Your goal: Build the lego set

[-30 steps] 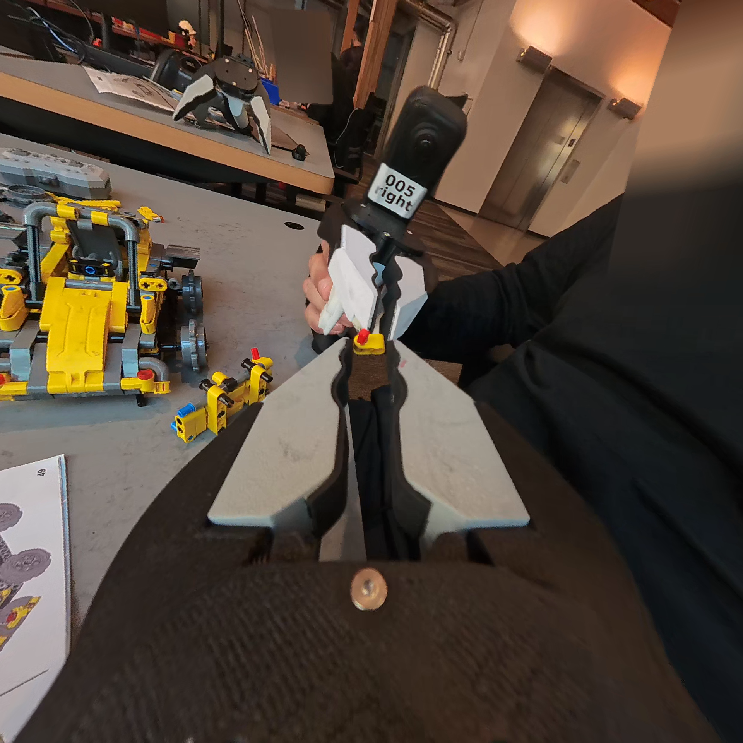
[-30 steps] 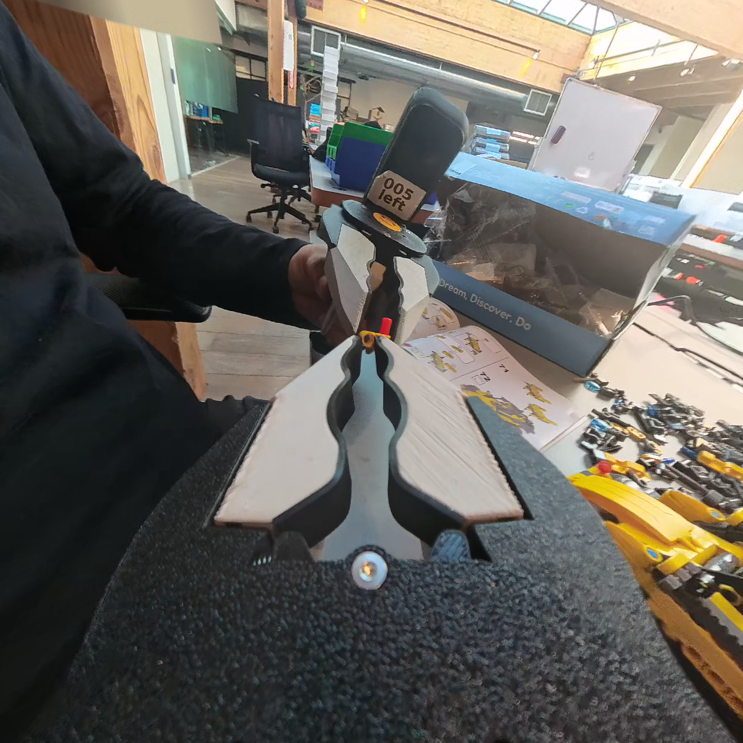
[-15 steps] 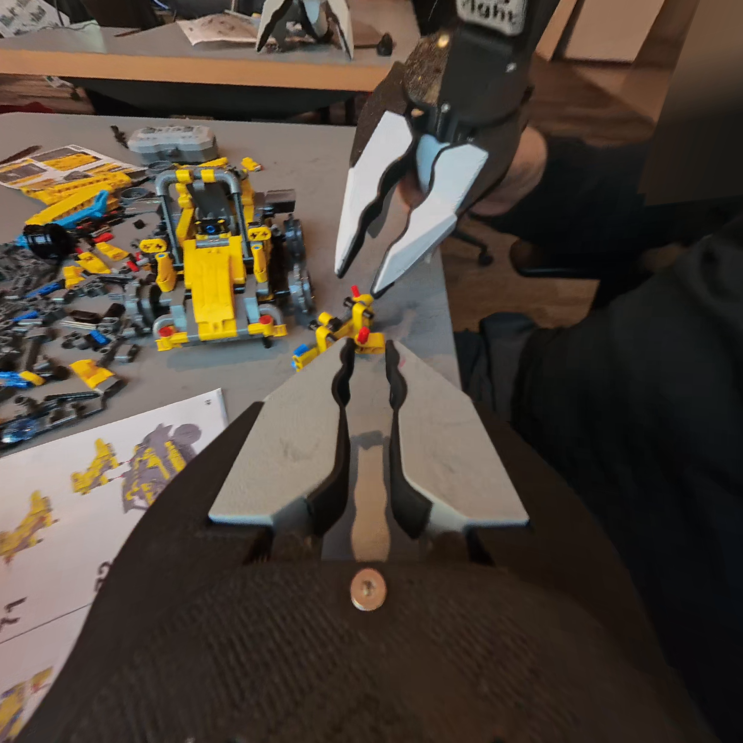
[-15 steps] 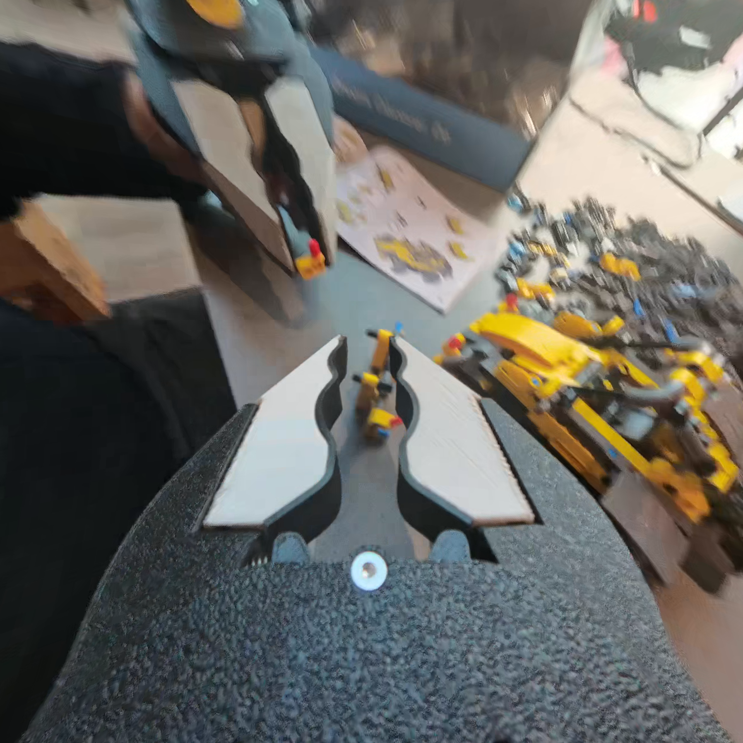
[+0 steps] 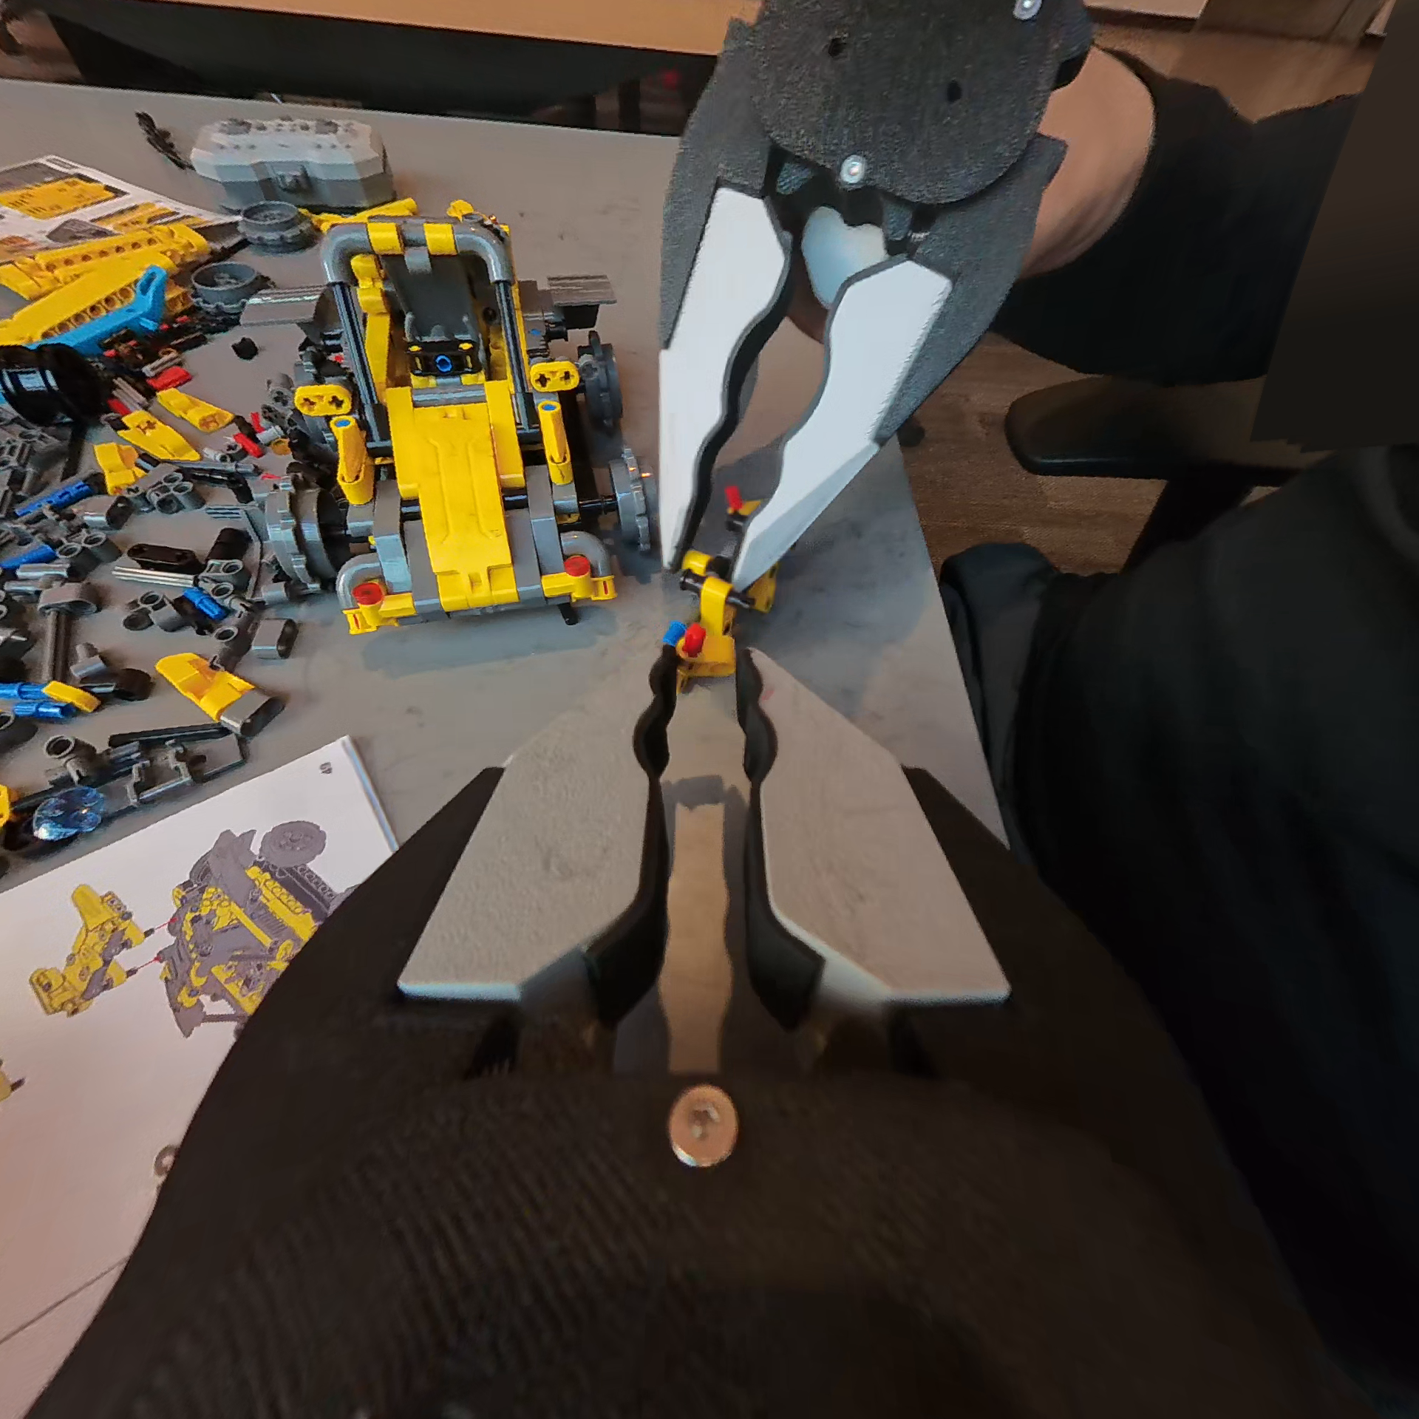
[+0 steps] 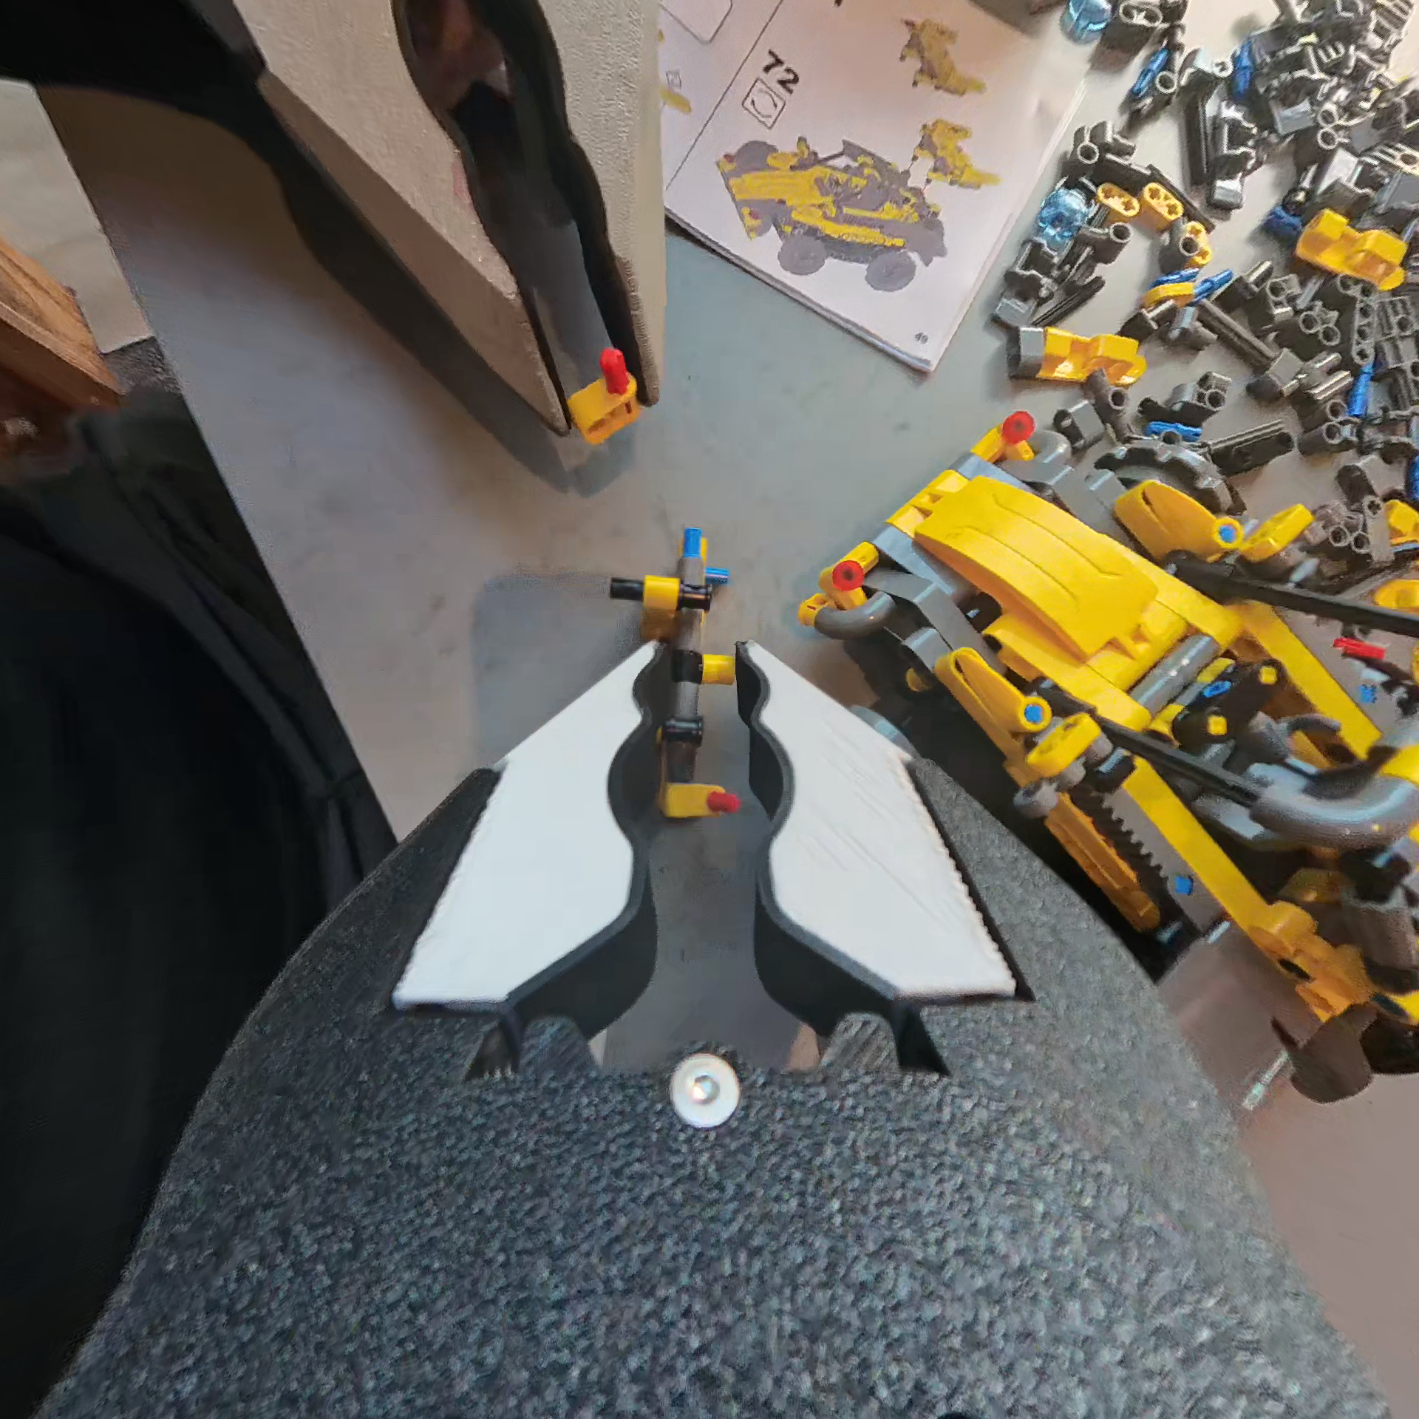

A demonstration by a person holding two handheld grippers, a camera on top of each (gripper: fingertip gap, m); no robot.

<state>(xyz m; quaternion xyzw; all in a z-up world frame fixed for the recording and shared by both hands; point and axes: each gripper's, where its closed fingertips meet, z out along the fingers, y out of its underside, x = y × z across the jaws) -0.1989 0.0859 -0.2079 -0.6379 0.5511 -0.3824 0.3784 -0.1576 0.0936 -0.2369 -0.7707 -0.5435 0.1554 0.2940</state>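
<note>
Left wrist view: left gripper (image 5: pixel 704 666) pinches a small yellow brick (image 5: pixel 705 653) (light, rigid); right gripper (image 6: pixel 697 653), jaws apart, straddles a spindly pin assembly (image 6: pixel 686 676) on the worktop (image 6: pixel 368 491); best gripped mid-shaft.

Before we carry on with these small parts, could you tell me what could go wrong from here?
1. The small yellow block with a red pin is pinched only at the tips of the left gripper, so it may twist or slip.
2. The open right gripper straddles the thin yellow-and-grey pin assembly lying on the grey table; closing may snag its side pins.
3. The table's edge is close; a nudged part could fall.
</note>
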